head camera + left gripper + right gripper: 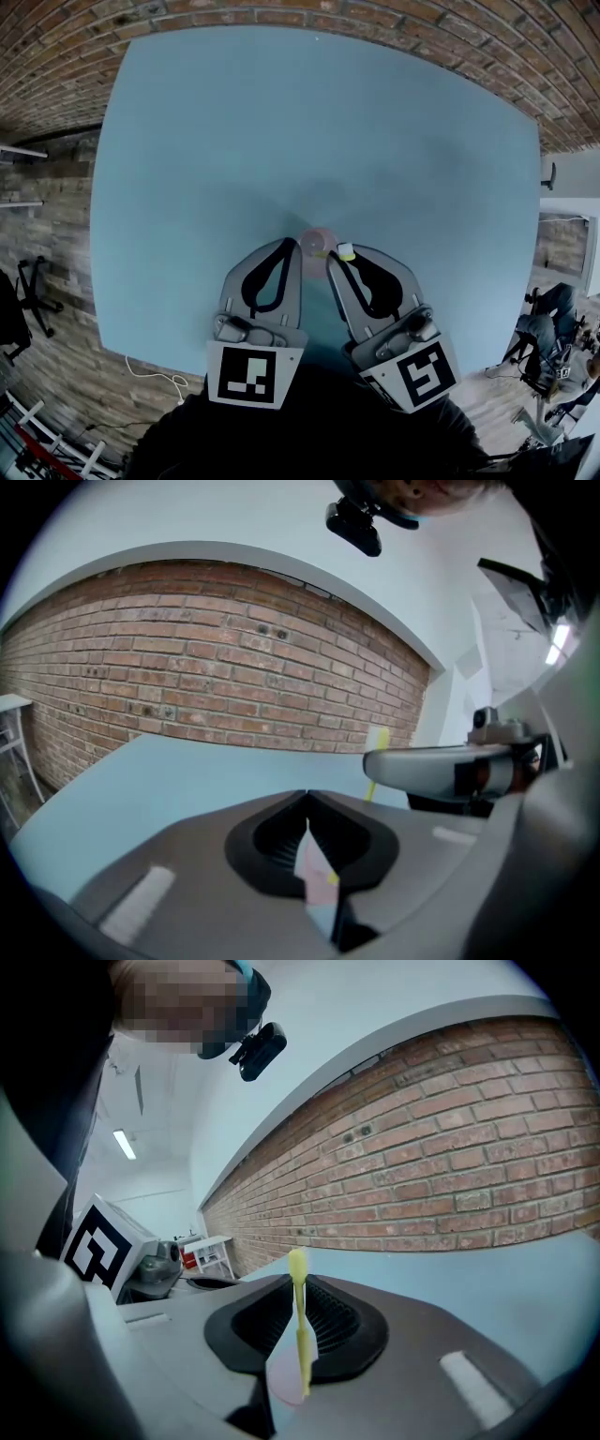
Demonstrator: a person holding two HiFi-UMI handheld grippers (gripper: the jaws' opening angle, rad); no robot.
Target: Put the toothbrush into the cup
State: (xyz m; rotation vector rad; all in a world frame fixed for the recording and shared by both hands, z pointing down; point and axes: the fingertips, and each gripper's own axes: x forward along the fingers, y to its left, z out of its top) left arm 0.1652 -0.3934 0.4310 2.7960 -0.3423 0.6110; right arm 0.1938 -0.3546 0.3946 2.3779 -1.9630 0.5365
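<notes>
In the head view a small pink cup (pixel 316 241) sits low on the blue table (pixel 281 122), between the two gripper tips. My left gripper (pixel 292 244) is shut, with its tip at the cup's left edge. In the left gripper view a thin pink strip of the cup (pixel 312 860) shows between the jaws of that gripper (pixel 307 797). My right gripper (pixel 336 255) is shut on a yellow toothbrush (pixel 346 251). In the right gripper view the toothbrush (pixel 298 1321) stands upright between the closed jaws (pixel 298 1281), its lower end over the cup (pixel 284 1380).
A brick wall (pixel 281 14) runs behind the table's far edge. A black office chair (pixel 33 291) stands off the left side, and a white cable (pixel 155 375) lies on the floor near the front left corner. People sit at the far right (pixel 553 328).
</notes>
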